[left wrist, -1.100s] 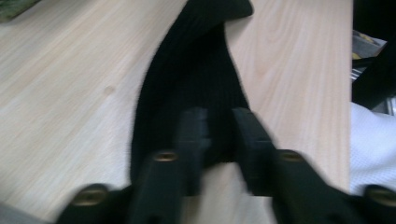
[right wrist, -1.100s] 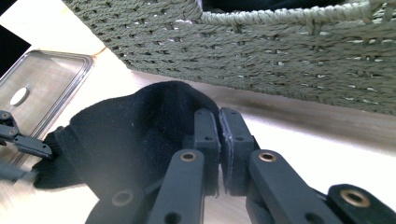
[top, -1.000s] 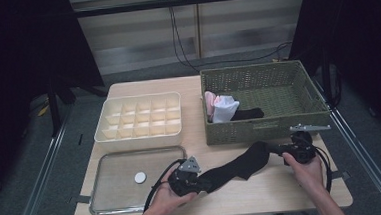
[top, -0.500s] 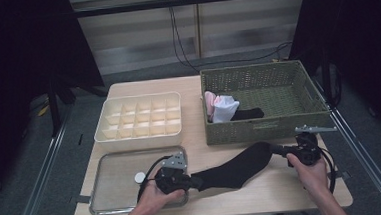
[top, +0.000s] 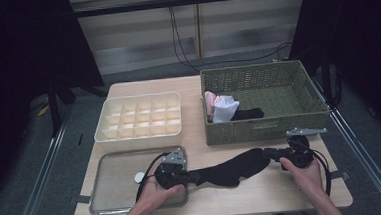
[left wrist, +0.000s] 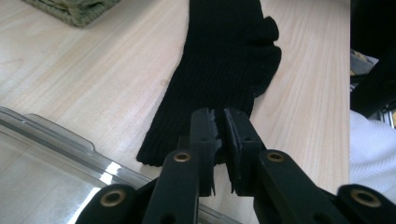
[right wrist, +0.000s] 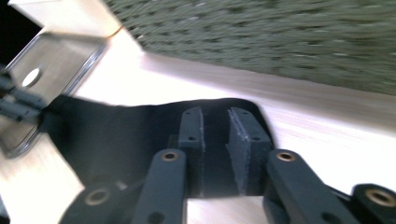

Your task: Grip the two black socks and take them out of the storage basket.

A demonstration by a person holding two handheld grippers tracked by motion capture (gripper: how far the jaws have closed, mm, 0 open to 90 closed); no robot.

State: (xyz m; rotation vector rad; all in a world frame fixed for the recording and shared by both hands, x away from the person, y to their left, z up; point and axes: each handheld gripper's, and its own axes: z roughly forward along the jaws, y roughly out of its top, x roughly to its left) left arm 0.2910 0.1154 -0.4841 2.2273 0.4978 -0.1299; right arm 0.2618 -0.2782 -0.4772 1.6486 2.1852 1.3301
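Note:
A long black sock (top: 232, 167) lies stretched flat on the wooden table between my two grippers. My left gripper (top: 192, 177) pinches its cuff end beside the tray corner. In the left gripper view the jaws (left wrist: 219, 116) stand a thin slit apart on the sock (left wrist: 224, 56) and have just been opening slightly. My right gripper (top: 267, 153) is at the sock's other end, in front of the basket. In the right gripper view its jaws (right wrist: 215, 116) have just been opening; a clear gap shows, and the sock (right wrist: 116, 135) lies loose between them.
A green woven basket (top: 280, 127) at the back right holds white and pink cloth (top: 221, 108) and a dark sock (top: 249, 114). A cream divided box (top: 140, 135) stands at the back left. A metal tray (top: 113, 192) with a small white disc (top: 139, 177) lies front left.
My left hand has drawn to the left, toward the tray, pulling the sock out longer and flatter. The right hand has stayed almost in place and its jaws have parted.

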